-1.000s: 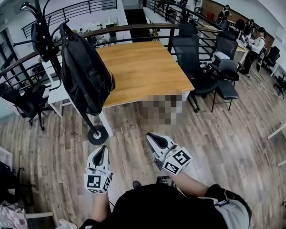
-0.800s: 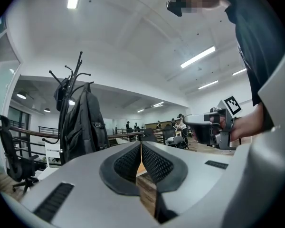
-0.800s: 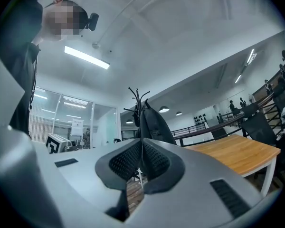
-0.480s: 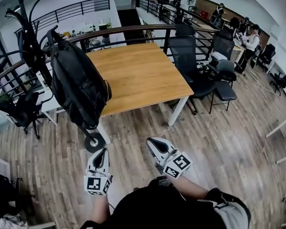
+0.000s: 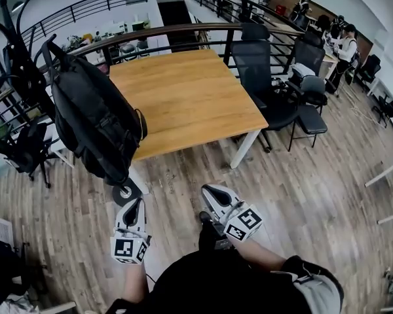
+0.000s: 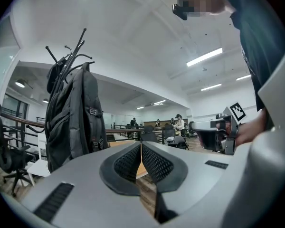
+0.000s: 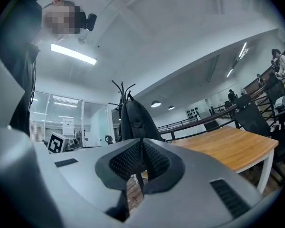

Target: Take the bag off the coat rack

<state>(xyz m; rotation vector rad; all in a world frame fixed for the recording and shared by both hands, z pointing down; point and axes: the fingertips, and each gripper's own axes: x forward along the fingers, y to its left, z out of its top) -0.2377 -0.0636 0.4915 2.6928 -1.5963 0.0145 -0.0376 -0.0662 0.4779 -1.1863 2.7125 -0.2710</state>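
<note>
A black backpack [image 5: 95, 120] hangs from the black coat rack [image 5: 16, 57] at the left, its round base [image 5: 126, 192] on the wooden floor. My left gripper [image 5: 135, 207] is shut and empty, a short way below the rack's base. My right gripper [image 5: 211, 193] is shut and empty too, to the right of the base. In the left gripper view the backpack [image 6: 69, 118] hangs ahead on the left, beyond the shut left gripper [image 6: 141, 148]. In the right gripper view the backpack [image 7: 135, 120] hangs straight ahead past the shut right gripper [image 7: 142, 148].
A wooden table [image 5: 183, 97] stands right behind the rack. Black office chairs [image 5: 265, 77] line its right side, another chair [image 5: 23, 149] is at the left. A curved railing [image 5: 170, 34] runs behind. People stand far off at the back right.
The rack and backpack have shifted left and grown larger in the head view as I came closer. Both grippers have stayed shut and moved forward towards the rack's base.
</note>
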